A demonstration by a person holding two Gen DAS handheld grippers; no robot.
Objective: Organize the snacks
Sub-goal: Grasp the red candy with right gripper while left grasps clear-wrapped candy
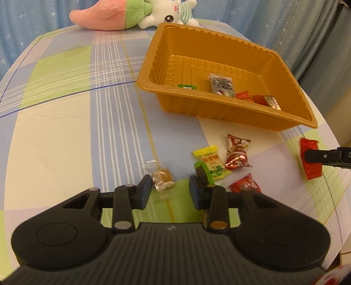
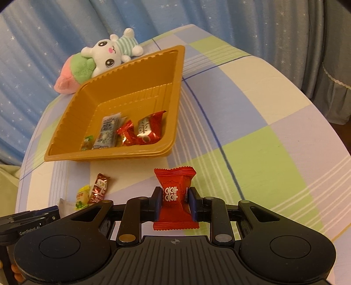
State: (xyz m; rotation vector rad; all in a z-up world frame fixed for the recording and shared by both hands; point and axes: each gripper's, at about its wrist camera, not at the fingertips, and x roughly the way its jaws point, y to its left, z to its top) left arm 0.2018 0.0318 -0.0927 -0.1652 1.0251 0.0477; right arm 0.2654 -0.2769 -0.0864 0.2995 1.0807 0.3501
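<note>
In the left wrist view my left gripper (image 1: 171,191) hangs low over the checked tablecloth, open, with nothing pressed between its pads. A clear-wrapped brown candy (image 1: 162,178) lies just beyond the gap, near the left fingertip. A green-wrapped dark candy (image 1: 204,173) rests by the right fingertip, on a yellow candy (image 1: 210,161). A red-and-silver candy (image 1: 238,153) and a red candy (image 1: 245,186) lie beside them. My right gripper (image 2: 174,198) is shut on a red snack packet (image 2: 174,182), held above the cloth in front of the golden tray (image 2: 109,156), which holds several snacks.
The tray (image 1: 142,82) stands toward the far right of the round table. Plush toys (image 1: 131,15) lie at the back edge behind it, against a blue starred curtain. The table edge curves away close on the right (image 1: 335,197). My left gripper (image 2: 33,217) shows at the lower left of the right wrist view.
</note>
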